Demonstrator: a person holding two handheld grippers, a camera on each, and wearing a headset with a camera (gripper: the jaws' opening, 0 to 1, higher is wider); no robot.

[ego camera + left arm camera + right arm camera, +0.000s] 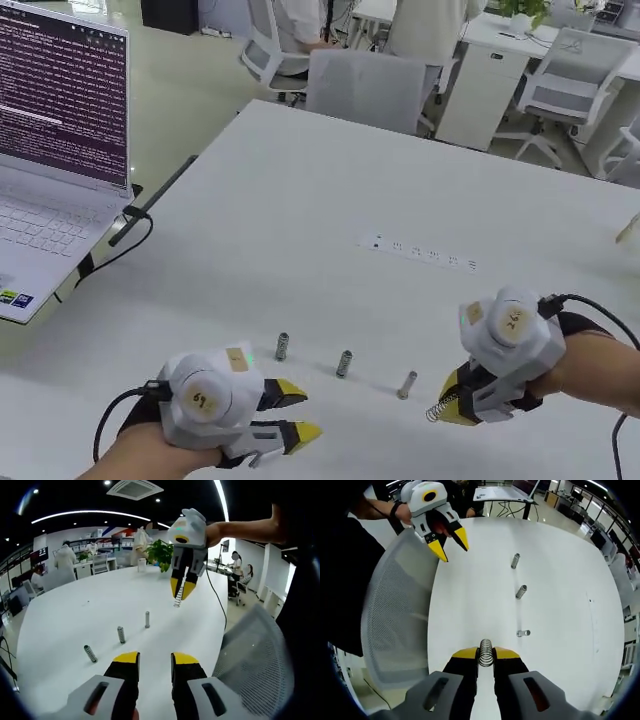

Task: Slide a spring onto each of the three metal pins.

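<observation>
Near the front edge of the table (400, 180): last spring in hand, one pin left to fill.
Right gripper (450, 408) is clamped on a small coiled wire spring (437, 410) that pokes out past its tips. The bare pin (407, 385), short and upright, stands close by at its ten o'clock. The middle pin (344, 364) and leftmost pin (282, 346) look already sleeved. Next, I judge, the coil's bore must line up over the bare pin's top before lowering. Left gripper (300, 412) hovers empty, jaws apart.

The white desk (330, 190) holds three metal pins (344, 363) in a row near its front edge. A laptop (50, 200) sits at its left edge, a socket strip (418, 252) mid-desk.
</observation>
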